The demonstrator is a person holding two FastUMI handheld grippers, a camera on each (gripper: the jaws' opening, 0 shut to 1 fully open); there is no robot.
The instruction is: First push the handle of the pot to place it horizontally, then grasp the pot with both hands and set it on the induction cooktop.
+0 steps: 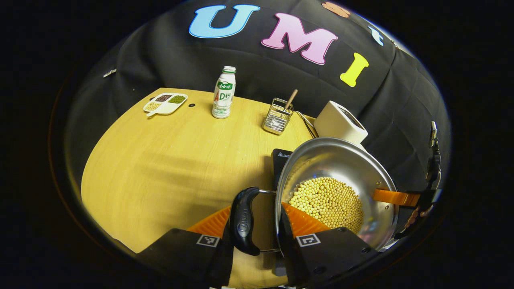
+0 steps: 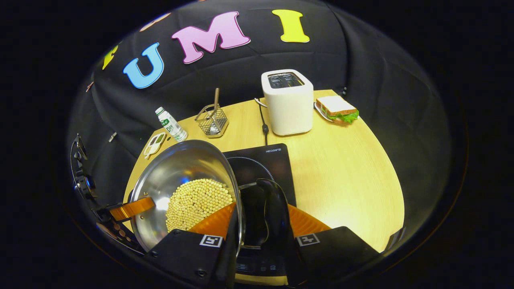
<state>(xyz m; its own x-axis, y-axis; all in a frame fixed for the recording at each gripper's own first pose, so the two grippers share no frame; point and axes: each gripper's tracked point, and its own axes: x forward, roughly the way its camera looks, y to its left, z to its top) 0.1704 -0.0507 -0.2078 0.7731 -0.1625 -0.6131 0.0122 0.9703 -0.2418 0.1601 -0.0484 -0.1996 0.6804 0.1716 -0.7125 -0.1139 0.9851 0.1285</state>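
Pot (image 1: 341, 168) of beans held tilted above the induction cooktop (image 2: 265, 164), mid-table. Left gripper (image 1: 257, 224) clamps one side handle (image 1: 245, 218); right gripper (image 2: 257, 224) clamps the opposite handle (image 2: 273, 208), pot between them.

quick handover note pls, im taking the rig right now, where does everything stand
Left gripper: shut on the pot's left handle.
Right gripper: shut on the pot's right handle.
Pot, holding yellow beans, looks lifted and tilted, beside and partly over the induction cooktop.
Done: handles horizontal, two-handed grasp.
Left: centre the pot over the cooktop, lower it level, release both.
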